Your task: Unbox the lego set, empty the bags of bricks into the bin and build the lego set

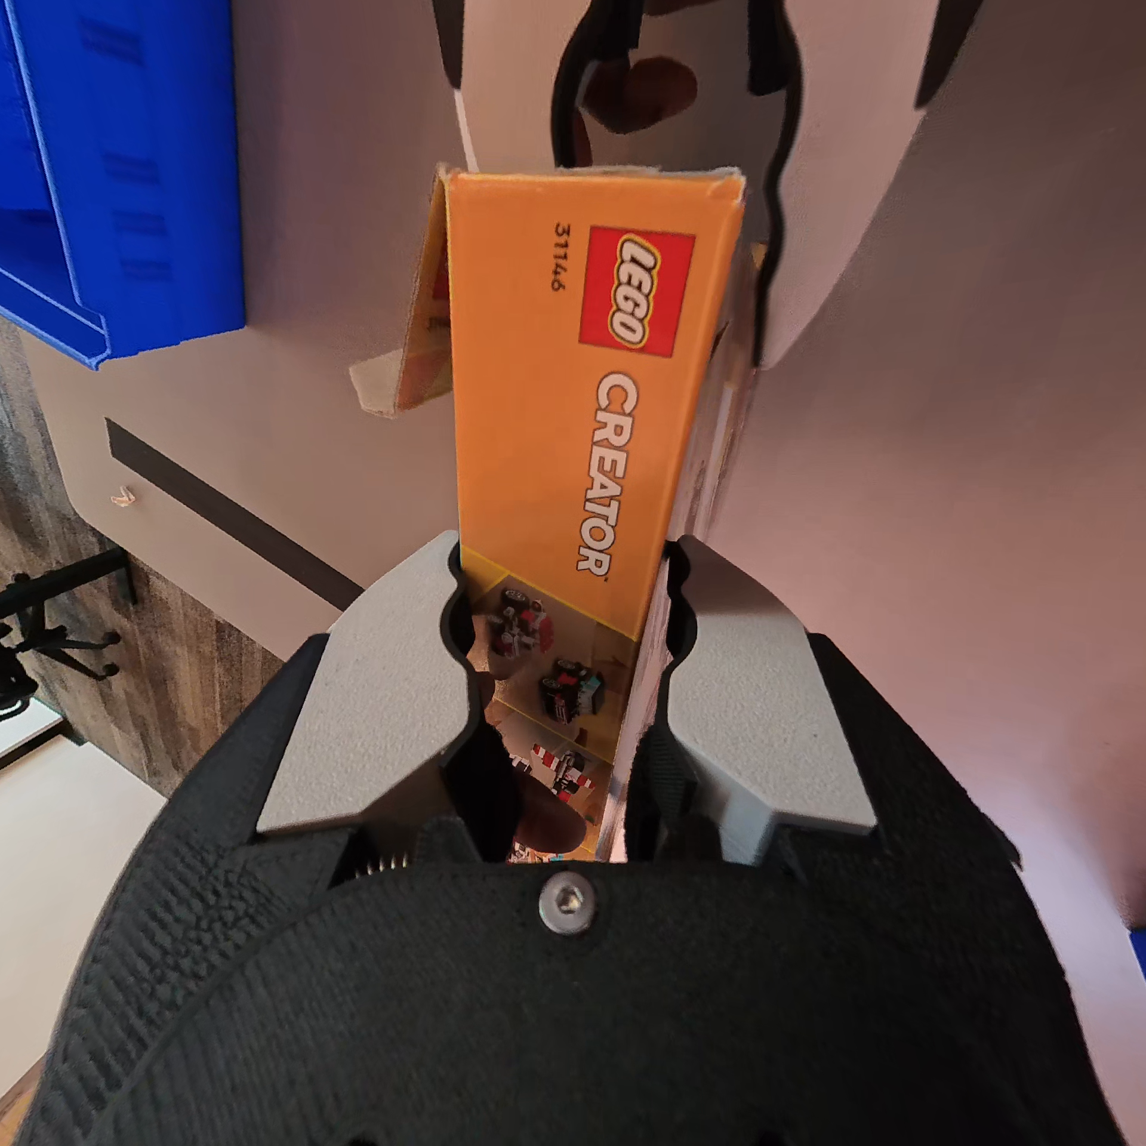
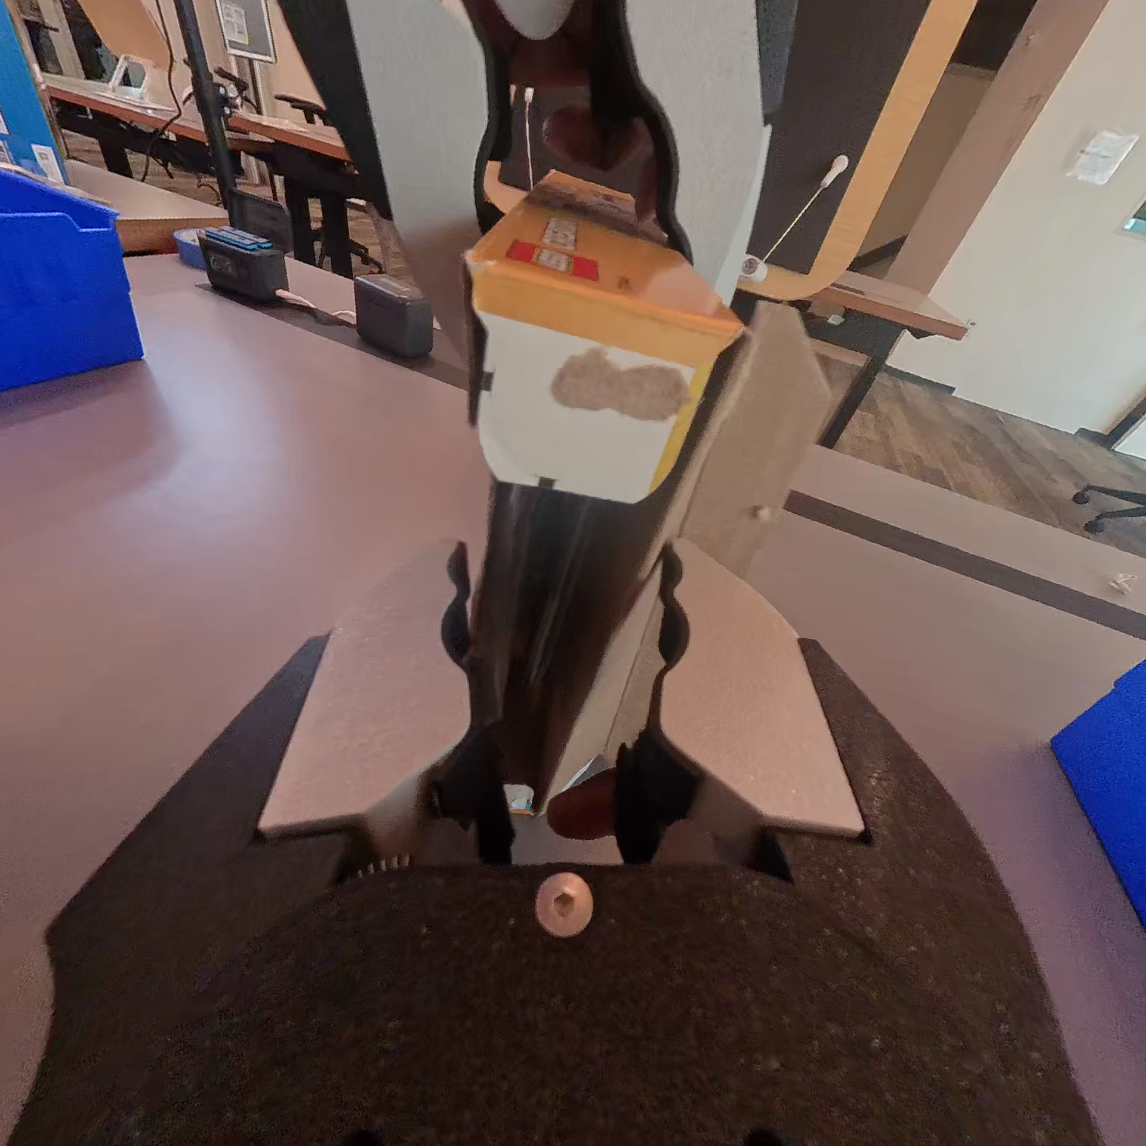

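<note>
The orange lego box [image 1: 595,384] is held in the air above the table, one gripper at each end. My left gripper [image 1: 561,546] is shut on one end, the narrow printed side facing the camera. My right gripper [image 1: 670,124] grips the far, torn-open end. In the right wrist view my right gripper [image 2: 561,552] is shut on the open end of the box [image 2: 595,297], and I look into its dark inside. A white end flap [image 2: 583,421] with a torn glue patch and a brown side flap [image 2: 744,434] hang open. The left gripper [image 2: 577,124] holds the far end.
A blue bin [image 1: 124,173] stands on the grey table [image 1: 930,496] to the left, also in the right wrist view [image 2: 56,279]. Another blue thing [image 2: 1110,806] is at the right edge. Two black devices [image 2: 394,316] lie further back. A small cardboard scrap [image 1: 123,496] lies on the table. Spacing between my two grippers at the tips: around 6 cm. The blue thing [image 2: 1110,806] is about 30 cm from both grippers' fingertips. Seen from the left wrist view [image 1: 219,253] as well.
</note>
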A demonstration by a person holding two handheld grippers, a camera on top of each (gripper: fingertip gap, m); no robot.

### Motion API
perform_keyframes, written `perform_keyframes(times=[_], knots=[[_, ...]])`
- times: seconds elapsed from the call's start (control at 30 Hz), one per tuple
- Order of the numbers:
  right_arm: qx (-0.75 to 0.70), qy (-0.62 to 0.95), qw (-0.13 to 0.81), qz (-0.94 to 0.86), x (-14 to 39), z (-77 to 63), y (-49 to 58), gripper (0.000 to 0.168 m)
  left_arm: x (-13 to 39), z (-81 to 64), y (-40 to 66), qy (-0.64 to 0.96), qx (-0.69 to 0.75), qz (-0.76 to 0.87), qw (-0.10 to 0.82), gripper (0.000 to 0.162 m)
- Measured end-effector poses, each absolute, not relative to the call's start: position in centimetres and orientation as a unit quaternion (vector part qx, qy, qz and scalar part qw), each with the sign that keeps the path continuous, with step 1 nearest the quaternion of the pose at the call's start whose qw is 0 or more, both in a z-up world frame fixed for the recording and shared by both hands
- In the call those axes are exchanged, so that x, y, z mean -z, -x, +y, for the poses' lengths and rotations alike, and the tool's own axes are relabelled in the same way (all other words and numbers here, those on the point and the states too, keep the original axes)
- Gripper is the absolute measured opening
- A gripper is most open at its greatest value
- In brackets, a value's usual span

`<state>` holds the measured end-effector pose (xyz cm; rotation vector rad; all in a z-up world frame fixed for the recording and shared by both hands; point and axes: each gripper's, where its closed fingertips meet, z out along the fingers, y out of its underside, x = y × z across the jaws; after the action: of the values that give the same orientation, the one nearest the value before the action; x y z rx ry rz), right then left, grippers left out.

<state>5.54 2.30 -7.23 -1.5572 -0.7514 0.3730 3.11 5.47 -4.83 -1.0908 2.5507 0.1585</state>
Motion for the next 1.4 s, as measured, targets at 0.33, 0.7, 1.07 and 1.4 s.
perform_keyframes(times=[0.33,0.7,1.07,1.4], knots=[[-0.177,0.653,0.637,-0.370,7.1,2.2,-5.1,0.031,5.5,5.9,-3.3,0.401,-0.095,0.894,0.177,0.067],[-0.185,0.655,0.633,-0.368,7.2,2.3,-5.2,0.033,3.5,1.8,-6.1,0.347,-0.019,0.918,0.191,0.060],[-0.212,0.626,0.649,-0.376,5.9,1.6,-6.2,0.067,2.4,2.6,-4.9,0.383,-0.028,0.905,0.184,0.053],[-0.277,0.507,0.688,-0.440,1.7,-0.4,-11.3,0.080,-5.0,2.1,-2.2,0.472,0.084,0.787,0.389,0.053]])
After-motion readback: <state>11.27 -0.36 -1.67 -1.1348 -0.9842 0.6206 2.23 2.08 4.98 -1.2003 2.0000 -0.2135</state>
